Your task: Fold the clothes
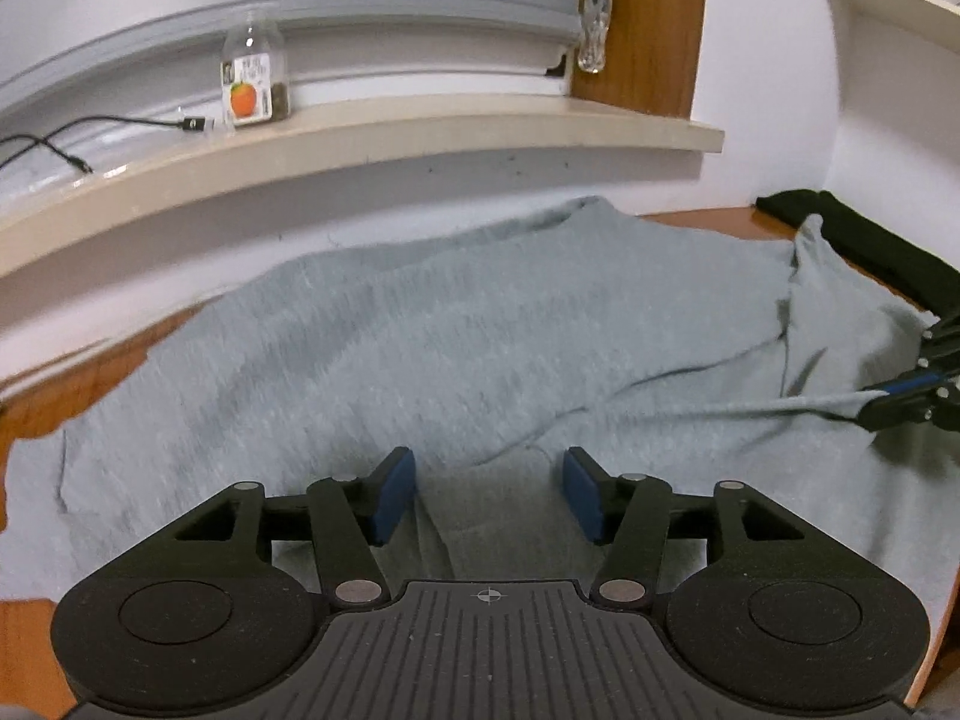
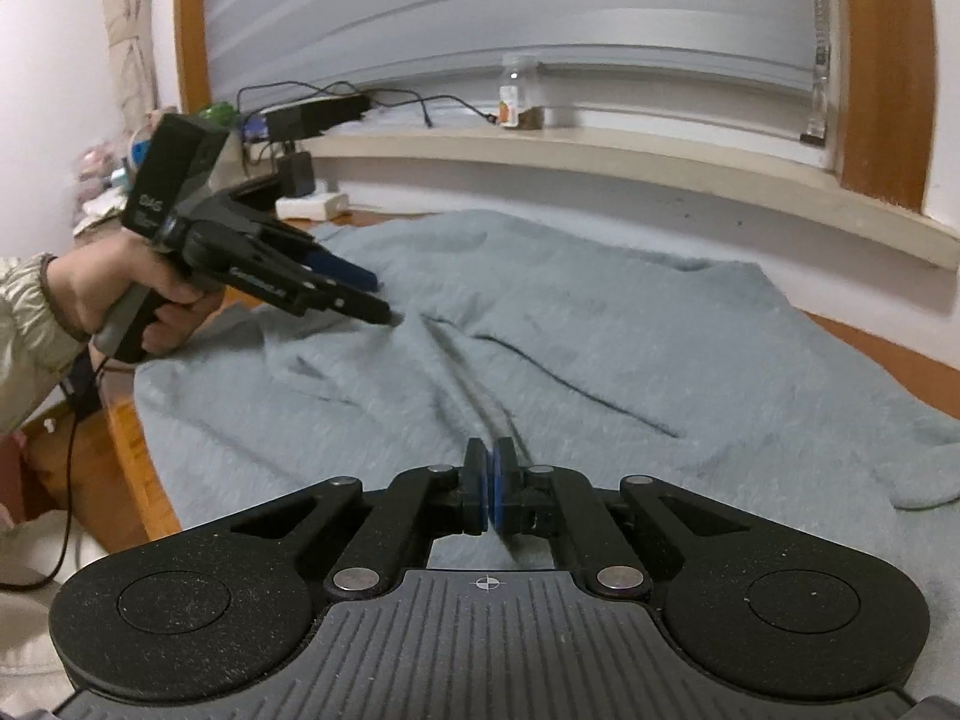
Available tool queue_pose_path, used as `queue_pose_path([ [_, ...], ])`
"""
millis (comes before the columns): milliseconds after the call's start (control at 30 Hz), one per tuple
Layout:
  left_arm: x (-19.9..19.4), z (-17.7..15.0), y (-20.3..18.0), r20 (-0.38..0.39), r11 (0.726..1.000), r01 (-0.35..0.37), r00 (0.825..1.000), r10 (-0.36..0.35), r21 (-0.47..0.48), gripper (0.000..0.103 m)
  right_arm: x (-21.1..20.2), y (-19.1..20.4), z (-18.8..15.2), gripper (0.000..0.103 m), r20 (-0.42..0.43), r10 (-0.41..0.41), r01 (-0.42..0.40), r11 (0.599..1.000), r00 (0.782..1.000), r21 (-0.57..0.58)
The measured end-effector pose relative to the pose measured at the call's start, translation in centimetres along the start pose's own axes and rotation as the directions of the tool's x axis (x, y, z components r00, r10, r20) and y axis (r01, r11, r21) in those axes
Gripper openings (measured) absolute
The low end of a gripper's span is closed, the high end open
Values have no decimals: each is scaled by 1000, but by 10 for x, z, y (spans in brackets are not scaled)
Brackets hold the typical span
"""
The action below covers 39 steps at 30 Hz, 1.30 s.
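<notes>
Spread out, one grey garment (image 1: 456, 336) covers the wooden surface (image 1: 36, 414) (long axis running between both tools). Left tool (image 1: 489, 495) hovers spread above it; right tool (image 2: 491, 489) pinches a raised fold.

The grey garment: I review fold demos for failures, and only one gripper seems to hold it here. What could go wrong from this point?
1. The right gripper pinches only a thin ridge of the grey garment; pulled taut, that fabric could slip out.
2. The left gripper is open above the cloth, gripping nothing, so a one-sided pull may drag and skew the garment.
3. A dark cloth lies at the garment's far edge and could get caught up in the fold.
</notes>
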<state>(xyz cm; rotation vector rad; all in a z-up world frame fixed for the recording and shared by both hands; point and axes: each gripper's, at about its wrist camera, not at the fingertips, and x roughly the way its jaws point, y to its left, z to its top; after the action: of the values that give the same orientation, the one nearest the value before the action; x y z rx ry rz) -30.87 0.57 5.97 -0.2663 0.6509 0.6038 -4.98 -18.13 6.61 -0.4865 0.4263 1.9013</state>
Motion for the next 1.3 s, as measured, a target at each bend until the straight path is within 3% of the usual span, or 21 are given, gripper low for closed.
queue_pose_path([
  [567,-74,-22,21,101,996,-68,992,73,-49,61,-27,47,-28,5,-71,76,-85,988,995,-129],
  [667,-70,-24,24,99,996,-64,993,70,-59,63,-27,47,-19,11,-54,69,-76,989,996,-127],
  [767,-65,-27,23,95,996,-60,993,66,-63,63,-25,47,-6,32,-30,64,-68,990,997,-125],
  [833,-62,-29,21,97,996,-53,994,59,-66,64,-12,49,11,45,-28,60,-63,991,998,-118],
  [867,-62,-29,19,97,997,-50,994,56,-65,64,-4,50,19,45,-33,59,-62,992,998,-112],
  [1100,-66,-29,16,111,997,-37,993,44,-67,64,87,57,66,46,-131,70,-72,997,989,-10],
  [1267,-73,-33,18,113,997,-27,993,35,-73,65,125,51,72,45,-204,93,-83,995,975,56],
  [1300,-75,-35,18,113,997,-14,993,22,-72,65,126,52,72,35,-201,114,-103,993,973,65],
])
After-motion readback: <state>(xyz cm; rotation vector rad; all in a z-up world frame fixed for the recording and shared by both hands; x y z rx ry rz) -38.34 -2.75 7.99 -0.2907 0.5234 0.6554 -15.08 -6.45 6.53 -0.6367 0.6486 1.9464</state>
